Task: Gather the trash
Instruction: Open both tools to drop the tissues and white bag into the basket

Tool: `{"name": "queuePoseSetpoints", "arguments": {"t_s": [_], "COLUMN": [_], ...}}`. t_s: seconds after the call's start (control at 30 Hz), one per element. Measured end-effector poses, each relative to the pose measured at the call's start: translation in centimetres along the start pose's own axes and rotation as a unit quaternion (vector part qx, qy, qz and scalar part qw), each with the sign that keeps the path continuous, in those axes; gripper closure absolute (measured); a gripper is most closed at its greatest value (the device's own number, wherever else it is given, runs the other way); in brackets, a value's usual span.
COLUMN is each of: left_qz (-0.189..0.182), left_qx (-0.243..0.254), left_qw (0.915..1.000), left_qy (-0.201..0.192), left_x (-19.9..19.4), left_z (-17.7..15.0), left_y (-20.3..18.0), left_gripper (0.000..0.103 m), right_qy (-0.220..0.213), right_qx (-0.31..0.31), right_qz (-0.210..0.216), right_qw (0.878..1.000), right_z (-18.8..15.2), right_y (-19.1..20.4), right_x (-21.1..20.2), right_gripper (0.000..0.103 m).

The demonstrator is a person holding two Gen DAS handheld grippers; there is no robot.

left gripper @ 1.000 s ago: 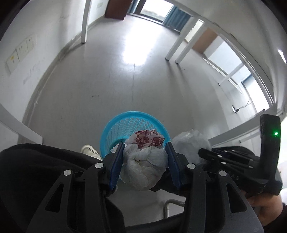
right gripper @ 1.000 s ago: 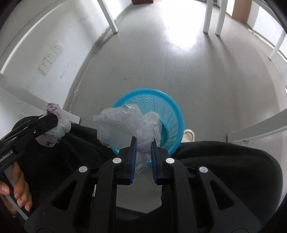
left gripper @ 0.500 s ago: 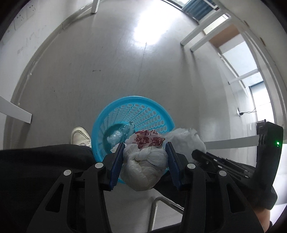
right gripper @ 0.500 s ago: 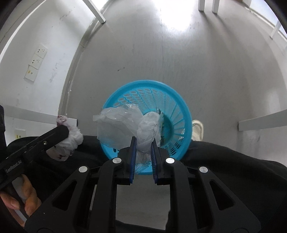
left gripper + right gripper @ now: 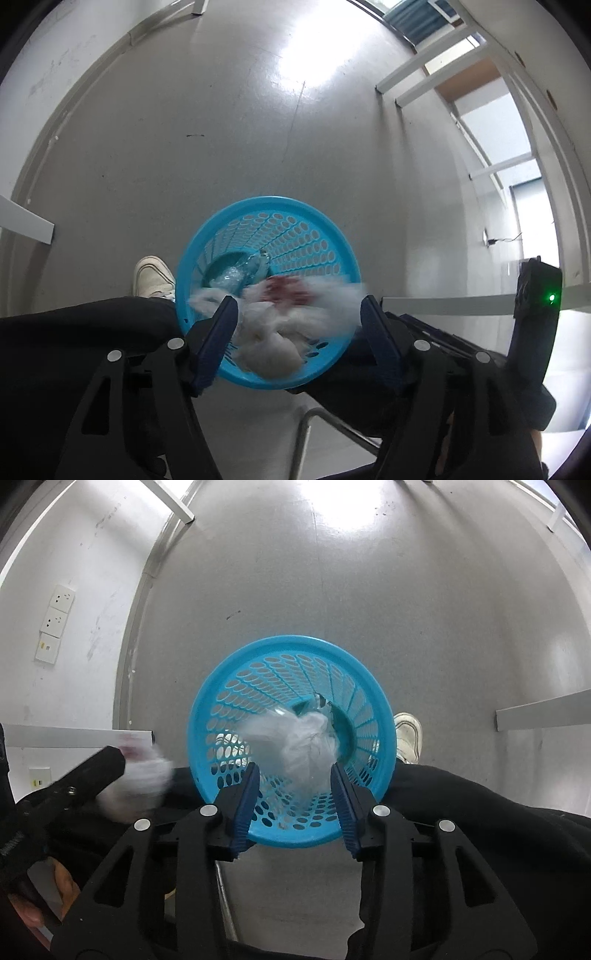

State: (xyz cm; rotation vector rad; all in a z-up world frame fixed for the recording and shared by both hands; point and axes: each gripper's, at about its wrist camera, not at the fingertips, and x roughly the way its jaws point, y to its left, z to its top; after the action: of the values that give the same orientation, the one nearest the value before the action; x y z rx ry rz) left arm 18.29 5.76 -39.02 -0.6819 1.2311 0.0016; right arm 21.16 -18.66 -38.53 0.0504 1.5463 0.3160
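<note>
Both grippers are poised over the basket (image 5: pixel 291 642) so drops land inside: left gripper (image 5: pixel 297 325) jaws are opening, releasing the wad (image 5: pixel 280 332); right gripper (image 5: pixel 295 794) jaws are opening, freeing the bag (image 5: pixel 299 746).

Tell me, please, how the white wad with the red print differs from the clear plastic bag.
The wad is opaque white with a red patch; the plastic bag is see-through and colourless. The wad lies between the left gripper, whose jaws are opening; the bag lies between the right gripper, also opening. Both are crumpled, motion-blurred, and over the blue basket.
</note>
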Motion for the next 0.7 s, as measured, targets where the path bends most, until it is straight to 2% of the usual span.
{"name": "queuePoseSetpoints", "arguments": {"t_s": [0.13,0.3,0.47,0.53,0.7], "left_qz": [0.007,0.02,0.034,0.034,0.034], "left_qx": [0.008,0.014,0.026,0.024,0.029], "left_qw": [0.9999,0.9994,0.9983,0.9978,0.995], "left_qy": [-0.012,-0.024,-0.04,-0.051,-0.089], "left_x": [-0.2,-1.4,-3.0,-3.9,-7.1], "left_z": [-0.2,-0.7,-1.6,-2.1,-3.2], "left_y": [-0.4,-0.6,-1.1,-1.1,-1.2], "left_gripper": [0.034,0.034,0.032,0.032,0.032], "right_qy": [-0.009,-0.027,-0.061,-0.083,-0.103], "right_qx": [-0.002,-0.038,-0.059,-0.069,-0.086], "right_qz": [-0.009,-0.04,-0.056,-0.068,-0.064], "right_qw": [1.0,0.998,0.995,0.992,0.989], "right_z": [-0.4,-1.6,-2.7,-3.2,-4.6], "right_y": [0.2,1.7,2.4,2.7,3.0], "right_x": [-0.6,-2.3,-4.6,-5.8,-8.0], "right_gripper": [0.062,0.056,0.053,0.052,0.05]}}
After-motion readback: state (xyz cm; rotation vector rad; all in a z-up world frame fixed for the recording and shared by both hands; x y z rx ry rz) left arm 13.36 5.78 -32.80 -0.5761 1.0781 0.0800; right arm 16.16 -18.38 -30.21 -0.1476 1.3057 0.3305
